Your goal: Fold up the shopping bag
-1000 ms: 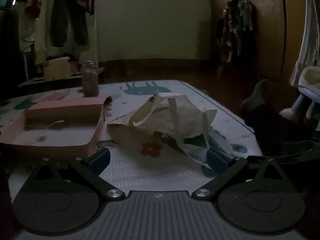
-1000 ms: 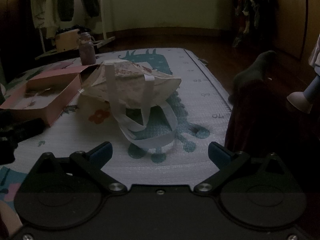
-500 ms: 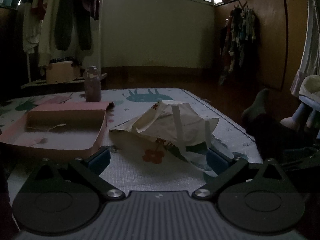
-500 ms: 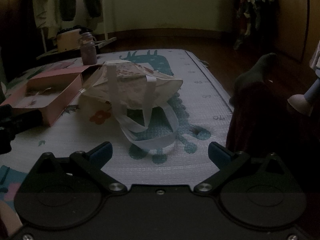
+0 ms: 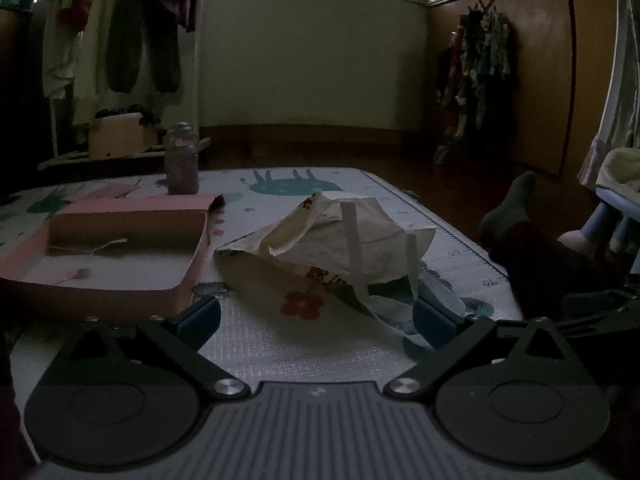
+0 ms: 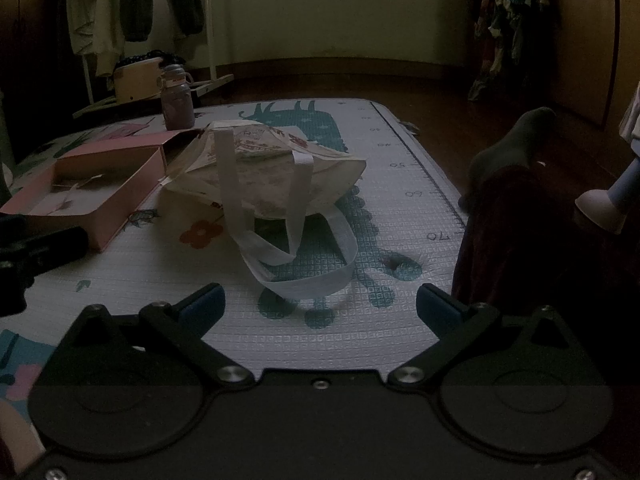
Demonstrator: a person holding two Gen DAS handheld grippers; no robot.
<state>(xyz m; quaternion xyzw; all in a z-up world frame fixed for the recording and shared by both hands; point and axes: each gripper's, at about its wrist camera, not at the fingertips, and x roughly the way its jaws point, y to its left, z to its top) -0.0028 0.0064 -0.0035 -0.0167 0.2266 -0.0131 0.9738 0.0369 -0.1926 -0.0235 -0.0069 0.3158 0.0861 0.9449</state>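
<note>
A pale textured foam play mat [image 6: 360, 332] with teal animal prints carries a crumpled cream shopping bag [image 6: 280, 176], an open pink cardboard box [image 6: 92, 184] and a purple lidded bottle [image 6: 177, 100].

Left tongs [image 5: 316, 316] spread wide, empty, above mat [image 5: 280, 344]. Bag [image 5: 328, 240] crumpled at 12 o'clock, handles trailing toward 2 o'clock. Pink box [image 5: 112, 256] at 10 o'clock; bottle [image 5: 182, 164] beyond it.

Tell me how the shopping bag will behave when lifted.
The shopping bag is probably floppy: it lies crumpled and slumped on the mat. Its handles trail in loose loops, so they would likely dangle. It looks thin and probably light.
</note>
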